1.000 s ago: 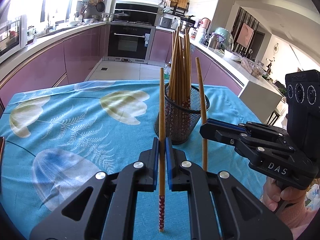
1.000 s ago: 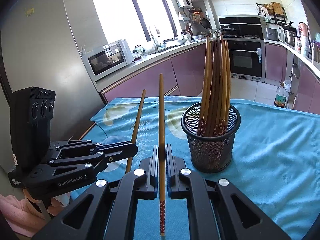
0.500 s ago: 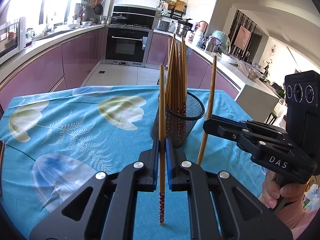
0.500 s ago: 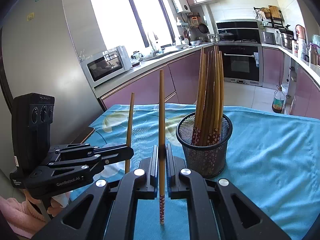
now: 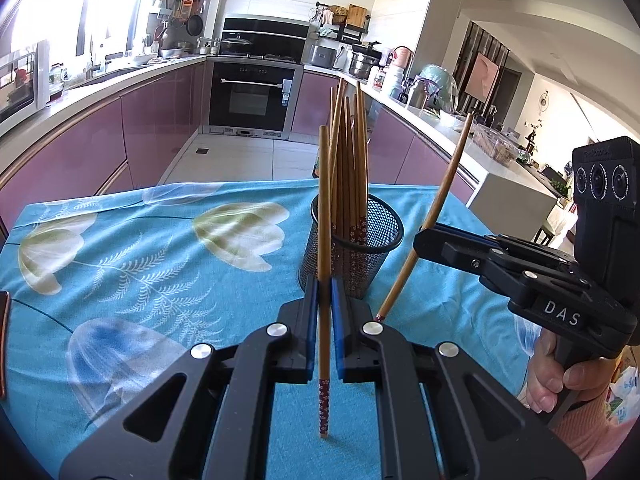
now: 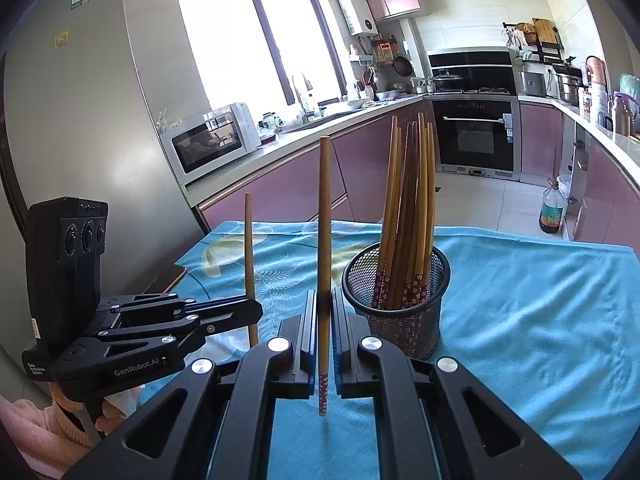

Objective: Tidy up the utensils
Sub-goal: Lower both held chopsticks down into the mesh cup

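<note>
A black mesh holder (image 5: 372, 272) with several wooden chopsticks upright in it stands on the turquoise flowered tablecloth (image 5: 160, 248). My left gripper (image 5: 324, 284) is shut on a wooden chopstick (image 5: 324, 200), held upright just in front of the holder. To the right of the holder, my right gripper (image 5: 420, 240) grips a second chopstick (image 5: 444, 192) that leans right at the top. In the right wrist view, the right gripper (image 6: 324, 296) is shut on its chopstick (image 6: 325, 220), left of the holder (image 6: 416, 324). The left gripper (image 6: 254, 312) holds its chopstick (image 6: 249, 248) farther left.
The table's far edge (image 5: 240, 184) gives onto a tiled kitchen floor with purple cabinets around it. A dark flat object (image 5: 3, 340) lies at the cloth's left edge. A microwave (image 6: 212, 144) sits on the counter, and an oil bottle (image 6: 552, 212) stands on the floor.
In the left wrist view the right gripper's chopstick has tipped from upright to leaning right. The holder now sits a little farther off in both views. Both grips are unchanged.
</note>
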